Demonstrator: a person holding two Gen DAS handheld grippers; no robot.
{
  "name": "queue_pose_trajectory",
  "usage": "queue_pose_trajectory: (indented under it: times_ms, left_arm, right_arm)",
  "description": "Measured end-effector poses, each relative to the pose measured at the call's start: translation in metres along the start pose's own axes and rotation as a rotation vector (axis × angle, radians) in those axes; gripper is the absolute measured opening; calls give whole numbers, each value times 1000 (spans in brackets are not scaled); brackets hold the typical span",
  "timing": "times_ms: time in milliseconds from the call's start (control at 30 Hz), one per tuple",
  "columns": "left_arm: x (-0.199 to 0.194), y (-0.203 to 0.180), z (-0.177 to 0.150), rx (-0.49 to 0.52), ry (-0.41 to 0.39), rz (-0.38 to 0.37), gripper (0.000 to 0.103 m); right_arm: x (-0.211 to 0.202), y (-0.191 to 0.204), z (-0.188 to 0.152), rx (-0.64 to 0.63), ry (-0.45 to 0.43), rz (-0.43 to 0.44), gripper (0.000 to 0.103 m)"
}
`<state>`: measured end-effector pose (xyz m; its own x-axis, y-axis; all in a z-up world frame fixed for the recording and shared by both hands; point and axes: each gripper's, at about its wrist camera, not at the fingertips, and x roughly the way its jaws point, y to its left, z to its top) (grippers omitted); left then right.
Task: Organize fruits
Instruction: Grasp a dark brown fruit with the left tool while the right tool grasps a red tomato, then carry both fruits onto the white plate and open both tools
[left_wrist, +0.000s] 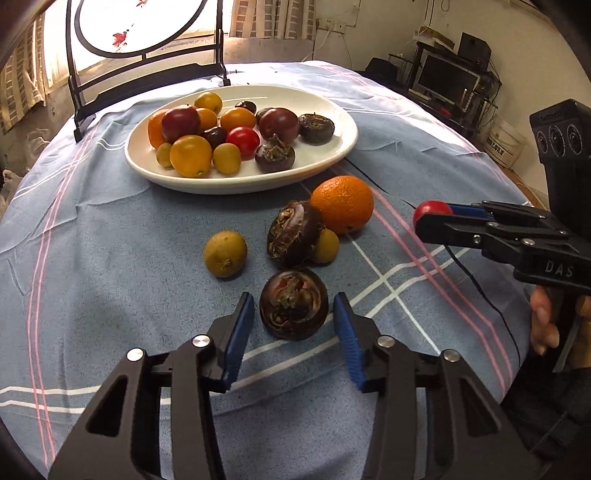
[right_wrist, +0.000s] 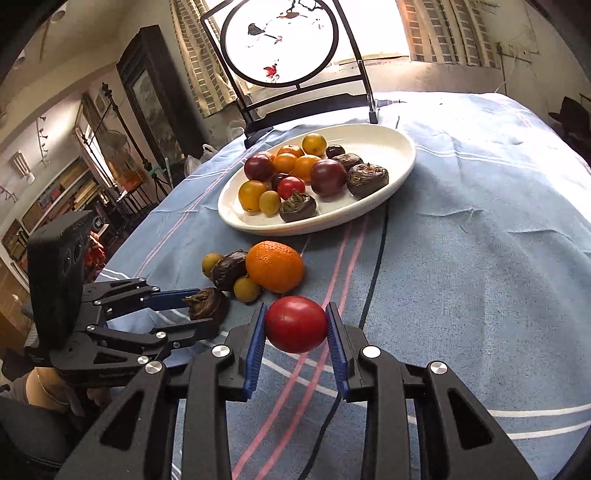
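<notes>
**Both Grippers Committed to Loose Fruit Short of the Plate**

On the blue striped tablecloth (left_wrist: 110, 229), short of the white plate (left_wrist: 334, 155), the loose fruit lies in a tight cluster: an orange (left_wrist: 342, 204), two small yellow-green fruits and two dark water chestnuts; the plate already carries a mixed heap, which suggests it is the collecting point.

Right gripper (right_wrist: 295, 325): blue pads pressed against both flanks of a red tomato (right_wrist: 295, 324); grip taken across the widest part, presumably so the smooth skin does not slip; whether the tomato rests on the cloth or is just clear of it I cannot tell.

Left gripper (left_wrist: 294, 314): jaws narrowed to either side of the nearest water chestnut (left_wrist: 293, 303); in the left wrist view a sliver of cloth shows between each pad and the fruit, so contact is not confirmed; the chestnut sits on the cloth, straddled and ready for closure.

Judgement: two pickups run in parallel, each hand taking the piece nearest its own side, which keeps the arms from crossing; carriage to the plate is not yet done.
</notes>
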<state>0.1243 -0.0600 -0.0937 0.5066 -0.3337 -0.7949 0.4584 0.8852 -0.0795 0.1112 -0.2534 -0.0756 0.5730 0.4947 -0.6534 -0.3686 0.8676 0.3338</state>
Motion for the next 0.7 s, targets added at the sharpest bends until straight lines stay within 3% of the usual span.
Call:
queue_pose_trajectory:
  times_ms: [267,500,700]
  left_arm:
    - [-15,0,-3,-1,-51,7,37]
    - [-51,12,-11,-51,-160,-17,37]
    - [-67,27,24,-45,-221,-36,37]
  right_arm:
    - [-1,4,1,-36,-17,17,32]
    - [-7,4,-1,-36,-38,28,32]
    - [-17,-2,33,-20,-52,22,32]
